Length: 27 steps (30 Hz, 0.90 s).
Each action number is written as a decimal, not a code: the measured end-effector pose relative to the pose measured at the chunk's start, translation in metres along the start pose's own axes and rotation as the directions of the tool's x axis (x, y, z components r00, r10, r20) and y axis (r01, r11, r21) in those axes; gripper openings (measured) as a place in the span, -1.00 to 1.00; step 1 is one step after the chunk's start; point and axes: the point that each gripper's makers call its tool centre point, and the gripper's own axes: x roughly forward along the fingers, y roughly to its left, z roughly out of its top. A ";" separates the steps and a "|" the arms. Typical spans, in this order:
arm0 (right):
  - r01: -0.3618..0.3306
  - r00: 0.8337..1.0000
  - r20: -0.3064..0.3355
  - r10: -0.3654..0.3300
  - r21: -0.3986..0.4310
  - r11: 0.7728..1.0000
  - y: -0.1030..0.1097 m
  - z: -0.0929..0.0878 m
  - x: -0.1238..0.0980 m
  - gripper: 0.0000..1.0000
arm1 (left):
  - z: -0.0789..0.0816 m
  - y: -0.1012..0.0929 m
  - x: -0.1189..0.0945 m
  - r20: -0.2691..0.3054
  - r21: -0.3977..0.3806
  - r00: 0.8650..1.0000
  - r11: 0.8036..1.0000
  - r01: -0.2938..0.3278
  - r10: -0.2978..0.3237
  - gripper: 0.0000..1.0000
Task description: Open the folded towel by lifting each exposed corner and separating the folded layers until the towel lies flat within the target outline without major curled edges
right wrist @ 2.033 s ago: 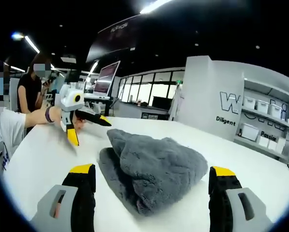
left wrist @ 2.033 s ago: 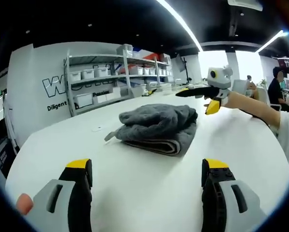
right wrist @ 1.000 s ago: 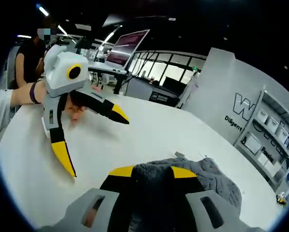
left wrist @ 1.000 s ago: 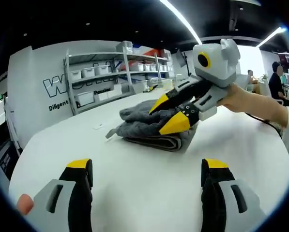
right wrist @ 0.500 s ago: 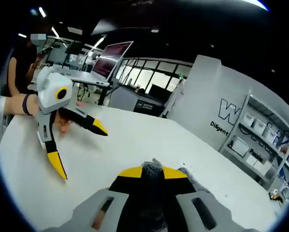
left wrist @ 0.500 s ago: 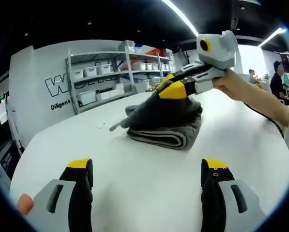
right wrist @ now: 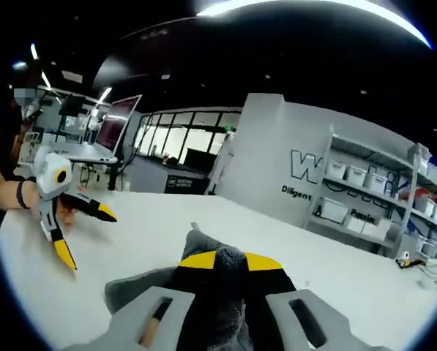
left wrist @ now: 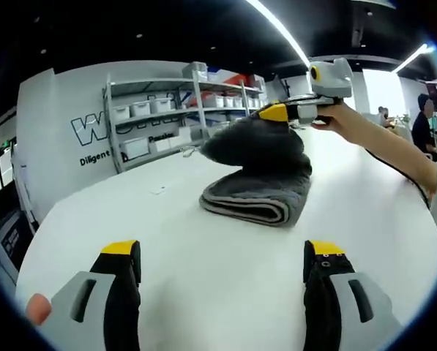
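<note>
The grey folded towel (left wrist: pixel 258 179) lies on the white table (left wrist: pixel 203 285), its folded edge showing stacked layers toward the left gripper view. The right tongs (right wrist: pixel 229 259) are clamped on the towel's top layer, holding it raised off the lower folds, evidently to peel that layer away and open the stack; in the left gripper view the right tongs appear at the lifted peak of cloth. The left tongs (left wrist: pixel 222 252) hang apart and empty above bare table, well short of the towel, presumably held ready for another corner. No target outline can be made out. Wall lettering behind the shelving unit (left wrist: pixel 167 121) reads "W…" and "Diligent"; the rest is blocked.
</note>
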 end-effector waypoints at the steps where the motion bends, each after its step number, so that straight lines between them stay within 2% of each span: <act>1: 0.024 1.000 0.007 -0.024 0.019 1.000 -0.011 -0.002 -0.005 -0.83 | 0.000 0.000 0.000 -0.001 0.001 1.000 1.000 0.001 -0.001 0.81; 6: 0.121 0.993 -0.006 -0.121 0.042 0.992 -0.049 -0.020 -0.026 -0.83 | -0.001 0.000 0.000 -0.002 0.001 1.000 1.000 0.001 -0.001 0.81; 10: 0.200 0.980 -0.026 -0.199 0.140 0.970 -0.084 -0.041 -0.047 -0.83 | -0.002 0.000 0.000 -0.004 0.001 1.000 1.000 0.001 -0.001 0.81; 12: 0.246 0.969 -0.062 -0.238 0.173 0.954 -0.103 -0.058 -0.062 -0.83 | -0.003 0.000 0.000 -0.006 0.002 1.000 1.000 -0.001 0.001 0.81; 17: 0.334 0.933 -0.195 -0.302 0.156 0.930 -0.139 -0.102 -0.092 -0.81 | -0.004 0.001 0.001 -0.009 0.005 1.000 1.000 -0.001 0.001 0.81; 19: 0.330 0.923 -0.262 -0.282 0.161 0.930 -0.144 -0.123 -0.102 -0.81 | -0.006 0.001 0.001 -0.016 0.011 1.000 1.000 -0.003 0.003 0.81; 22: 0.313 0.919 -0.303 -0.250 0.177 0.933 -0.147 -0.143 -0.111 -0.80 | -0.007 0.002 0.002 -0.022 0.012 1.000 1.000 -0.003 0.003 0.81; 27: 0.299 0.920 -0.317 -0.229 0.191 0.935 -0.141 -0.148 -0.113 -0.80 | -0.009 0.001 0.002 -0.025 0.012 1.000 1.000 0.001 0.000 0.81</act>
